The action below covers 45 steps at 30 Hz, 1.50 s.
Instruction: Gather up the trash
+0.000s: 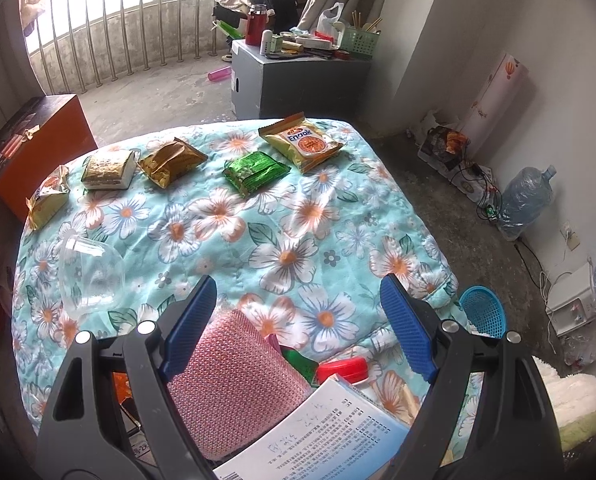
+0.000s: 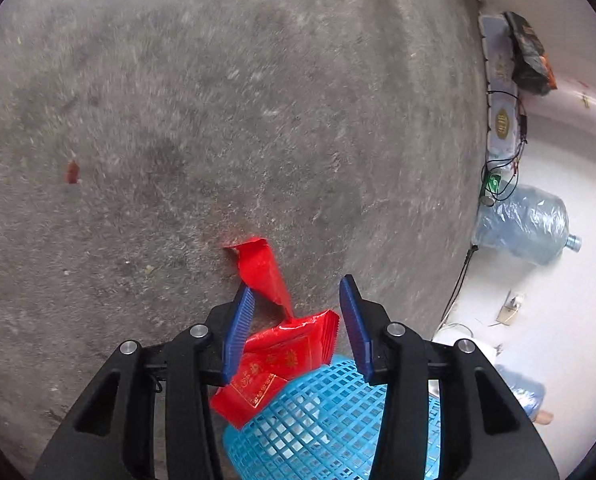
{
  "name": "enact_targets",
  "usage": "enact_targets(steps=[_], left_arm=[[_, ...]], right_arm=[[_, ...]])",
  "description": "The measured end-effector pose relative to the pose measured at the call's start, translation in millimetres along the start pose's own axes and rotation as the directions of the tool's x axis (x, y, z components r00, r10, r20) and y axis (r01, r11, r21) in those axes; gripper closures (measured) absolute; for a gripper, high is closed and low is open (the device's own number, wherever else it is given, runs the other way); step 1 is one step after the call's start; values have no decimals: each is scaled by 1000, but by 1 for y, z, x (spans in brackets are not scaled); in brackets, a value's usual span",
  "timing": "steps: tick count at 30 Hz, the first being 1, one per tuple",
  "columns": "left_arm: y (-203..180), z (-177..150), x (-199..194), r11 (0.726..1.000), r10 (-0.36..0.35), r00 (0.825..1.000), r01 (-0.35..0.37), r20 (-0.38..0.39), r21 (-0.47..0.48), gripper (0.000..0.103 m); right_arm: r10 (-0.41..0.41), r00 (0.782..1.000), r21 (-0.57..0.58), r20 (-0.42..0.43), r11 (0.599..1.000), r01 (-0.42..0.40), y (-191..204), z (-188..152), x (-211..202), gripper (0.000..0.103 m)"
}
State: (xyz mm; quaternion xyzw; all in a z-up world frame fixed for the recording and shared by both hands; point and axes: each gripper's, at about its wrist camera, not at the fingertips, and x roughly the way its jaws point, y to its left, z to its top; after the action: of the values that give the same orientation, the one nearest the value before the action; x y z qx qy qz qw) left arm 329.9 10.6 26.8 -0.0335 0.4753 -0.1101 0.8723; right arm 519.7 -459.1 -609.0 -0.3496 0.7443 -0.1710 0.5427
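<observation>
Red wrapper dropping into the blue basket, five more packets waiting on the bed.

The right gripper [image 2: 296, 322] hangs over the blue basket [image 2: 329, 420] on the floor with its jaws partly apart, and the red wrapper [image 2: 282, 352] lies loose between them on the basket's rim, no pad pressing it, so I judge this piece all but delivered. Back on the flowered quilt [image 1: 234, 240], well away from the basket, a row of snack packets is left: the Enaak packet [image 1: 303, 142], a green packet [image 1: 256, 172], two gold packets [image 1: 172, 162] and one at the far edge [image 1: 48, 198], plus a clear plastic tub [image 1: 92, 276]. The left gripper [image 1: 298, 320] hovers over the quilt, jaws wide apart, holding nothing.
</observation>
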Motion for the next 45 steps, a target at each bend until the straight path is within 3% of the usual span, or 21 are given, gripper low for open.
enact_targets(steps=[7,11,14,20,26,30,38,41,45], left_arm=[[6,-1,-2,1000,21,1000,-21,-1,-17,23],[7,-3,-4,1000,26,1000,-26,0,-18,23],[8,-3,-6,999,29,1000,-29,4,-23,23],[11,-3,-8,999,26,1000,-26,8,-29,23],[9,-6,-19,1000,3,999,-2,35,-21,23],[5,-9,-28,999,-27,998,28,57,-18,23],[-4,-18,-55,993,-116,986,116,122,1,23],[-5,-24,-65,988,-151,978,152,141,2,23],[-8,-32,-87,983,-183,967,184,178,14,23]], right_arm=[[-4,1000,-14,-17,1000,3,1,9,2,61],[-5,1000,-43,-15,999,4,7,9,3,77],[-20,1000,-50,-3,999,19,13,4,3,94],[-11,998,51,64,999,7,1,-7,-8,101],[63,974,236,218,965,-115,-42,-32,-54,102],[79,934,348,349,914,-208,-82,-71,-98,102],[11,842,539,539,763,-355,-180,-209,-181,102],[-47,840,581,541,742,-333,-204,-248,-192,102],[-46,864,610,501,727,-315,-211,-274,-185,102]])
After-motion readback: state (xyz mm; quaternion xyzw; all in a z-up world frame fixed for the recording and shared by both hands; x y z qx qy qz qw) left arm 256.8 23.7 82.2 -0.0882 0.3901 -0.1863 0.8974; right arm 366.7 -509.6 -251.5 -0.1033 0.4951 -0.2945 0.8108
